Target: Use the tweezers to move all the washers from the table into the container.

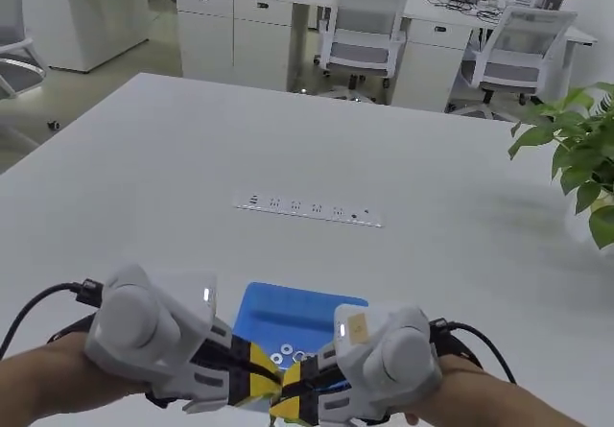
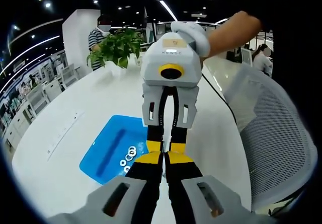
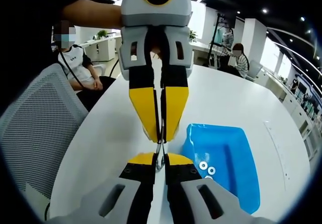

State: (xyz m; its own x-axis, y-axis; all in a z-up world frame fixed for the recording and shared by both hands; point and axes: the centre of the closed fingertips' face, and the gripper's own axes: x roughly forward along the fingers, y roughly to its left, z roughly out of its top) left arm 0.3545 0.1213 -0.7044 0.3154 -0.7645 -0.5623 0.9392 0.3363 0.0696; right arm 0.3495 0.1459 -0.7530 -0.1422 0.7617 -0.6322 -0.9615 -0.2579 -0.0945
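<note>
Low in the head view, my two grippers meet tip to tip over the near edge of a blue tray (image 1: 297, 310). Several washers (image 1: 288, 355) lie inside the tray, also seen in the left gripper view as washers (image 2: 128, 156) and in the right gripper view as washers (image 3: 206, 168). Thin metal tweezers (image 3: 160, 151) run between the yellow jaws of both. My left gripper (image 2: 163, 159) and my right gripper (image 3: 156, 159) each look shut on the tweezers. The left gripper (image 3: 161, 133) points down at the right one.
A power strip (image 1: 307, 208) is set into the white table (image 1: 192, 158) beyond the tray. A green plant (image 1: 576, 149) stands at the right edge. A mesh chair (image 2: 271, 133) sits close beside the table. Desks and chairs fill the background.
</note>
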